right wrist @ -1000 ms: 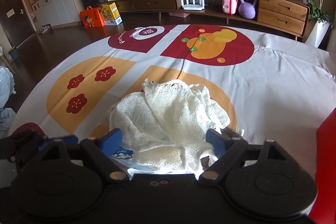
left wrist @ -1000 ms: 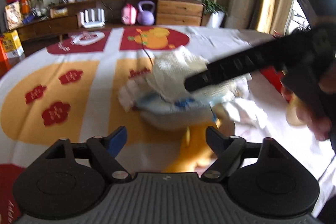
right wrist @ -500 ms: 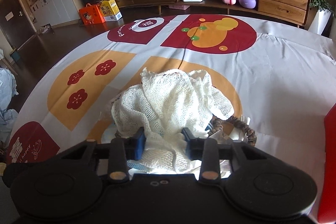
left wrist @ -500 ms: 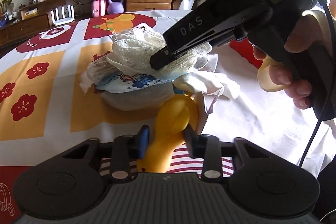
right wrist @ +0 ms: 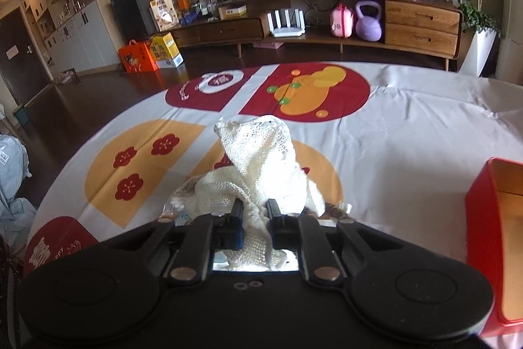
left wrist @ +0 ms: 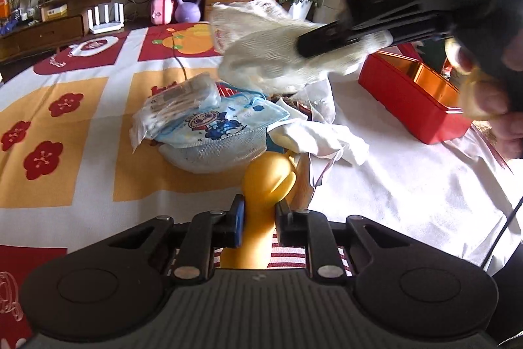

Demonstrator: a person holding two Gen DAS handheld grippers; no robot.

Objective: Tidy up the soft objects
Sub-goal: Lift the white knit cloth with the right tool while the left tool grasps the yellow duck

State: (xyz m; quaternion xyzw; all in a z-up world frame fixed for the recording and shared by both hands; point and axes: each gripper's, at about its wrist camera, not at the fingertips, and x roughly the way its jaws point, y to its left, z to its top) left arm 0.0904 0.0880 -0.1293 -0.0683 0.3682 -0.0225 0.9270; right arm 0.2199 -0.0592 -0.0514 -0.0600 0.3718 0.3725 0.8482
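While both pairs of jaws have just been closing, each now pinches something soft: the left gripper [left wrist: 258, 219] has its narrow jaws pressed on the neck of a yellow rubber toy [left wrist: 266, 185] that lies on the tablecloth [left wrist: 408, 185] at the near edge of the pile, and the right gripper [right wrist: 254, 219] has its jaws nearly together on a bunched fold of a cream mesh cloth [right wrist: 261, 165]. Seen from the left wrist, that cloth [left wrist: 271, 54] hangs lifted clear above the heap, gripped by the right gripper [left wrist: 313, 43] coming in from the right side, with a hand [left wrist: 490, 94] around its handle. Below it on the tablecloth rest a blue printed face mask [left wrist: 222, 123], a clear plastic packet [left wrist: 176, 100] leaning on the mask's far side, and a crumpled white cloth [left wrist: 323, 136] just right of the mask. An open red box [left wrist: 412, 100] with an orange inside stands apart to the right of the pile
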